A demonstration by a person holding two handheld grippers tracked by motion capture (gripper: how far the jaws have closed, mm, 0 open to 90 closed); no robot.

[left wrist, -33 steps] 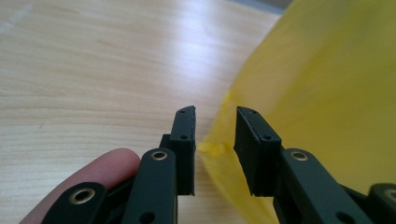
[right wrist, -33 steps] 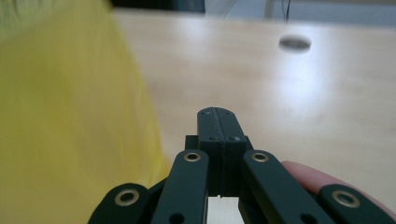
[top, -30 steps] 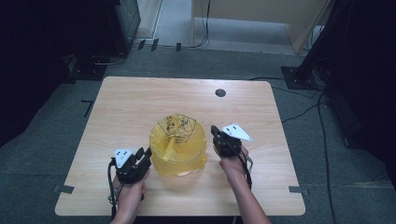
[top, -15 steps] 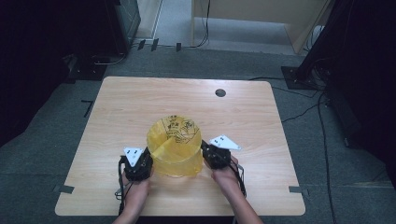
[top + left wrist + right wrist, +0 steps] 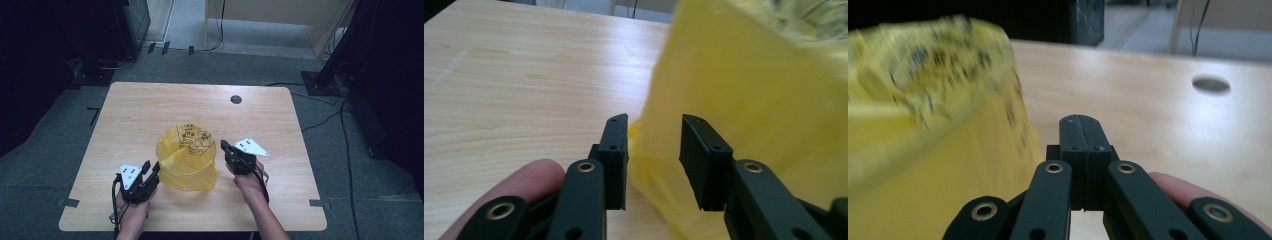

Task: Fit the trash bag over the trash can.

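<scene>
A yellow plastic bag [image 5: 187,157] with black print stands puffed up in a round shape on the wooden table [image 5: 150,110], near its front middle. My left gripper [image 5: 152,167] is at the bag's lower left side. Its jaws have just been opening and now stand apart [image 5: 655,120]; a fold of the bag [image 5: 749,110] shows in the gap, and the pads do not press on it. My right gripper [image 5: 225,146] is close beside the bag's right side. Its jaws are shut flat together [image 5: 1080,120] with nothing between them, and the bag [image 5: 923,125] is to their left.
A round cable hole [image 5: 236,99] lies in the table towards the back right. Bare wood spreads behind and beside the bag. Dark equipment, stands and cables sit on the grey floor around the table.
Half a second ago both grippers were pressed in against the bag's sides. They have since drawn back a little outward, and the left jaws have opened.
</scene>
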